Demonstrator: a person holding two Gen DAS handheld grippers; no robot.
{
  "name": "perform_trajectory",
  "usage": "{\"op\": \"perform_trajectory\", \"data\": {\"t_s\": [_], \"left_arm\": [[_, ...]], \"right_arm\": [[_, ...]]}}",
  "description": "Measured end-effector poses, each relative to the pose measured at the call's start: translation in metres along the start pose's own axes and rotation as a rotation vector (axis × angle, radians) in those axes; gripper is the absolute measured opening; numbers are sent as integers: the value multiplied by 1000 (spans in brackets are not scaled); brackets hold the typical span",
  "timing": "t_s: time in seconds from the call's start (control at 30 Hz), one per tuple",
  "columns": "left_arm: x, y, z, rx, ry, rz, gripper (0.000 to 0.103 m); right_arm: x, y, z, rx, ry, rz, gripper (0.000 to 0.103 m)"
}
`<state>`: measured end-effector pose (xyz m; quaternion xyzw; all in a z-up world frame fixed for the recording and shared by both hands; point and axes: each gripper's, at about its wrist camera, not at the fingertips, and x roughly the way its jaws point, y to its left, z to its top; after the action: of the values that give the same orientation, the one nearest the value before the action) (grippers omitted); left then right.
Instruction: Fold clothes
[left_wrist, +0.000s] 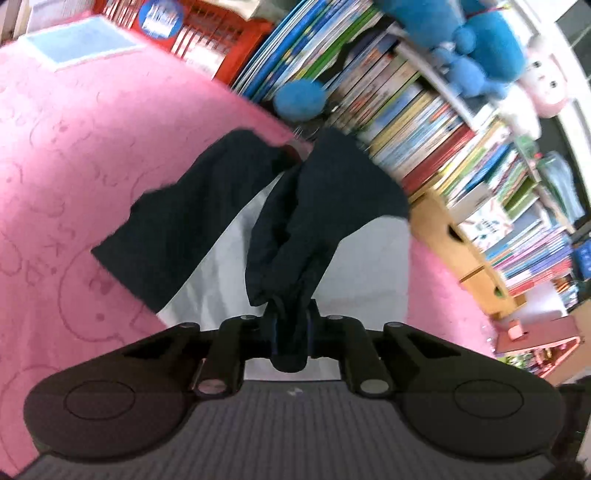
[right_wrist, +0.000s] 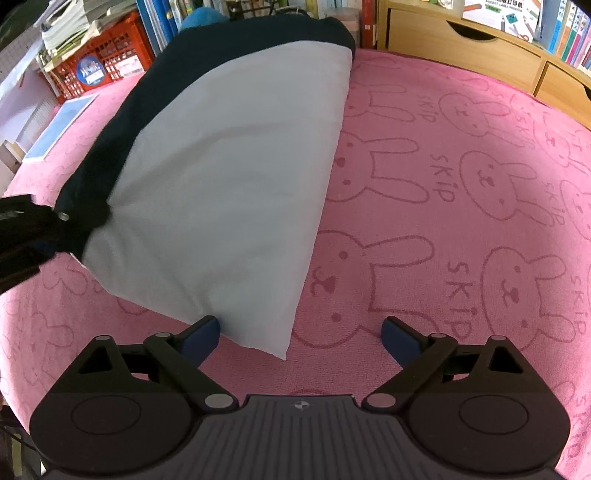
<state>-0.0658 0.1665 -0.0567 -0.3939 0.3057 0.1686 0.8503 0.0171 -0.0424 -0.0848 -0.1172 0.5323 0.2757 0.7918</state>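
Navy-and-white garment on a pink bunny-print towel

Left gripper pinches the navy-and-white cotton garment's dark sleeve; right gripper gapes wide above the pink bunny-print towel. Beyond: red plastic crate, wooden drawer unit, crowded bookshelves.

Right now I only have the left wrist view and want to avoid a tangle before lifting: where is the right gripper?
Observer: The right gripper is low over the pink bunny-print cover, at the near corner of the garment.
Operator: Is it gripping anything?
Observer: No. Its jaws stand wide open; the left fingertip is right at the white panel's edge, the other over bare cover.
Operator: What does my grip look like from there?
Observer: The left gripper is shut on a bunched navy sleeve at the garment's left side, pulling creases into the white panel.
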Motion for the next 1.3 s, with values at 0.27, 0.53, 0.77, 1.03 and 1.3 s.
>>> {"op": "perform_trajectory", "data": {"t_s": [0.27, 0.53, 0.77, 1.03, 1.3], "left_arm": [[18, -3, 14, -78, 11, -19, 12], [-32, -4, 48, 6, -180, -29, 11], [-31, 22, 51, 85, -169, 60, 11], [-21, 22, 31, 292, -106, 98, 13], [-33, 19, 36, 365, -173, 123, 13]], "right_arm": [[-1, 3, 0, -26, -17, -17, 96], [-22, 48, -18, -296, -263, -29, 103], [-7, 86, -18, -426, -391, -87, 103], [9, 58, -2, -358, -413, -275, 103], [-8, 75, -18, -636, -516, -385, 103]]}}
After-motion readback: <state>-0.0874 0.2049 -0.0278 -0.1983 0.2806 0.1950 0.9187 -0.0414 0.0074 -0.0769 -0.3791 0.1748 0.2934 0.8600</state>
